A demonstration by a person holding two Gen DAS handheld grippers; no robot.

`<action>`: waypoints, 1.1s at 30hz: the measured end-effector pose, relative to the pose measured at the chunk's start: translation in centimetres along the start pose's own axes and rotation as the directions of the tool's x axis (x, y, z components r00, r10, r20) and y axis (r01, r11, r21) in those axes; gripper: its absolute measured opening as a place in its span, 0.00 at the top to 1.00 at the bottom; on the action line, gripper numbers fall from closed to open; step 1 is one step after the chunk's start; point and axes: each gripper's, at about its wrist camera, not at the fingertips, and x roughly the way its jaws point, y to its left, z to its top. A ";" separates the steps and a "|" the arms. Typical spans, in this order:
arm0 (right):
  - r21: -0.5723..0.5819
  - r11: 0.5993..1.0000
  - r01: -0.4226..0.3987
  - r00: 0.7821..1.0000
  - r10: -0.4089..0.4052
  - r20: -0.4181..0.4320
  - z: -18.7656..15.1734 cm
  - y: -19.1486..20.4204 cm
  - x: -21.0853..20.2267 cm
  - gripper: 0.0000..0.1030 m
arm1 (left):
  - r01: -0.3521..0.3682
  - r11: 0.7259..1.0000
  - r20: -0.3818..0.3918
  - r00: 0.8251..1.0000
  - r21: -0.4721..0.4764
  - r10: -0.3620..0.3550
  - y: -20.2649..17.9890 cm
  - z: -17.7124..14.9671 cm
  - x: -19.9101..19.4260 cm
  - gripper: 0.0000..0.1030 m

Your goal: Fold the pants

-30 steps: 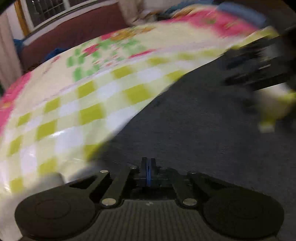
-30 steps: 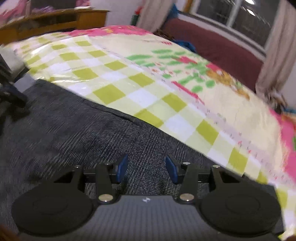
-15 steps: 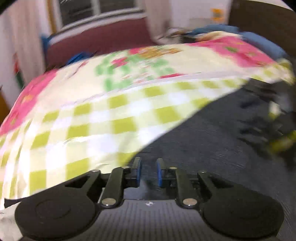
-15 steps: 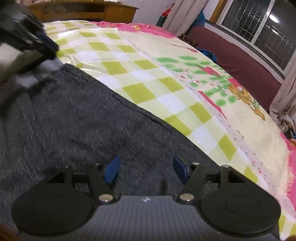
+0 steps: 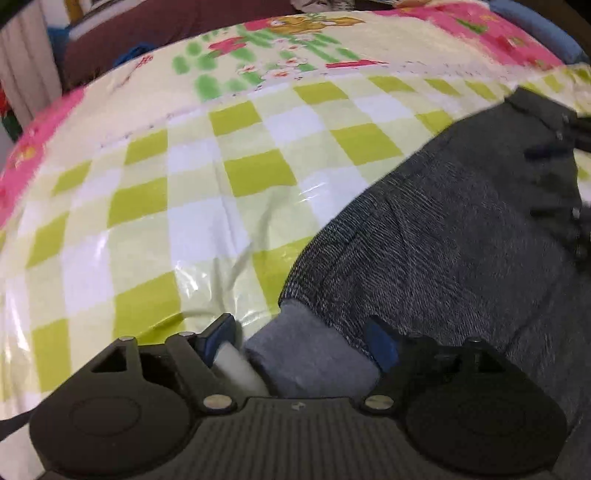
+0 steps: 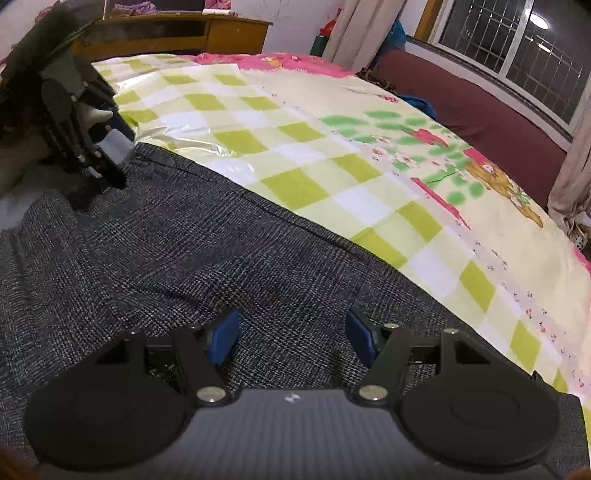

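Observation:
Dark grey woven pants (image 6: 177, 251) lie flat on a bed. In the left wrist view they (image 5: 461, 236) fill the right side, with a lighter grey inner cuff (image 5: 306, 347) at the near end. My left gripper (image 5: 301, 339) is open, its jaws on either side of that cuff. My right gripper (image 6: 291, 339) is open and empty, low over the pants' near part. The left gripper also shows in the right wrist view (image 6: 85, 136), at the pants' far left end.
A glossy green-and-white checked sheet (image 5: 184, 192) covers the bed, with a pink floral border (image 6: 280, 61). A maroon sofa (image 6: 491, 110) stands under a barred window. A wooden desk (image 6: 177, 33) stands beyond the bed.
My left gripper has opened from shut and moved to the pants' cuff end, which is now between its jaws. My right gripper has opened wider and stayed over the pants.

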 end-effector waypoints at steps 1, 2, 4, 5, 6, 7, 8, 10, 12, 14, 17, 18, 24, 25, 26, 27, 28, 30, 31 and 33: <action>0.004 1.000 -0.001 1.000 0.001 0.002 -0.1 0.0 -0.1 0.38 | 0.008 1.000 -0.004 1.000 -0.028 -0.008 0.1 -0.1 -0.2 0.26; 0.009 1.000 -0.004 1.000 0.004 0.003 -0.2 0.0 -0.2 0.38 | 0.012 0.999 0.000 1.000 -0.050 -0.012 -0.3 -0.3 -0.7 0.31; 0.009 1.000 -0.005 1.000 0.005 0.005 -0.3 0.2 -0.2 0.38 | -0.005 1.000 0.020 1.000 -0.027 0.006 -1.1 -0.8 -0.8 0.35; 0.002 1.000 0.004 1.000 -0.004 0.002 -0.4 0.4 -0.2 0.38 | -0.011 0.999 0.029 0.999 -0.043 0.012 -1.3 -0.9 -1.0 0.42; -0.002 1.000 0.010 1.000 -0.010 0.000 -0.4 0.5 -0.2 0.38 | -0.010 0.998 0.052 0.999 -0.055 0.013 -1.6 -1.0 -1.4 0.54; -0.007 1.000 0.012 1.000 -0.012 0.003 -0.4 0.6 -0.4 0.38 | -0.017 0.998 0.080 0.997 -0.065 0.022 -1.7 -1.2 -2.1 0.61; -0.020 1.000 0.012 1.000 -0.012 0.010 -0.4 0.7 -0.6 0.38 | -0.003 0.997 0.112 0.994 -0.078 0.012 -1.8 -1.5 -3.0 0.73; -0.062 0.998 0.028 0.999 -0.026 0.032 -0.2 0.7 -1.2 0.38 | 0.066 0.993 0.170 0.984 -0.099 -0.048 -2.0 -2.2 -4.9 0.77; -0.095 0.994 0.045 0.998 -0.041 0.037 0.4 0.6 -1.3 0.38 | 0.097 0.994 0.202 0.976 -0.058 -0.083 -3.2 -2.8 -6.2 0.78; -0.122 0.990 0.065 0.998 -0.062 0.031 1.2 0.6 -0.8 0.38 | 0.085 0.996 0.197 0.977 -0.019 -0.080 -4.4 -3.1 -5.8 0.78; -0.168 0.983 0.073 0.997 -0.068 0.036 2.3 1.0 -0.2 0.38 | 0.090 0.996 0.215 0.973 -0.021 -0.083 -5.3 -3.4 -5.6 0.78; -0.204 0.976 0.075 0.997 -0.068 0.039 2.7 1.3 0.0 0.38 | 0.101 0.995 0.234 0.968 -0.013 -0.095 -5.7 -3.6 -6.2 0.78; -0.354 0.931 0.082 0.996 -0.067 0.055 4.3 3.5 1.9 0.38 | 0.215 0.976 0.285 0.934 0.030 -0.215 -7.7 -6.0 -10.0 0.78; -0.375 0.923 0.083 0.996 -0.064 0.063 4.4 3.7 1.9 0.37 | 0.227 0.972 0.282 0.931 0.052 -0.233 -8.4 -6.7 -10.5 0.78; -0.404 0.911 0.087 0.996 -0.065 0.069 4.4 4.0 2.0 0.32 | 0.236 0.969 0.279 0.929 0.068 -0.245 -9.0 -7.2 -10.9 0.78; -0.440 0.893 0.092 0.995 -0.068 0.070 4.4 4.3 2.2 0.29 | 0.251 0.965 0.276 0.924 0.080 -0.263 -9.6 -7.7 -11.3 0.78; -0.478 0.874 0.089 0.996 -0.066 0.066 4.2 4.6 2.4 0.29 | 0.266 0.960 0.276 0.920 0.087 -0.279 -10.1 -8.2 -11.6 0.78; -0.554 0.830 0.067 0.998 -0.066 0.022 3.5 5.0 3.0 0.32 | 0.282 0.955 0.281 0.913 0.090 -0.296 -10.6 -8.9 -12.0 0.78; -0.583 0.810 0.069 0.996 -0.087 -0.003 3.0 5.0 3.3 0.38 | 0.285 0.955 0.283 0.912 0.085 -0.297 -10.6 -9.1 -12.0 0.78; -0.582 0.807 0.099 0.987 -0.156 -0.049 2.1 4.1 3.8 0.81 | 0.291 0.955 0.284 0.912 0.056 -0.295 -10.1 -9.4 -11.7 0.78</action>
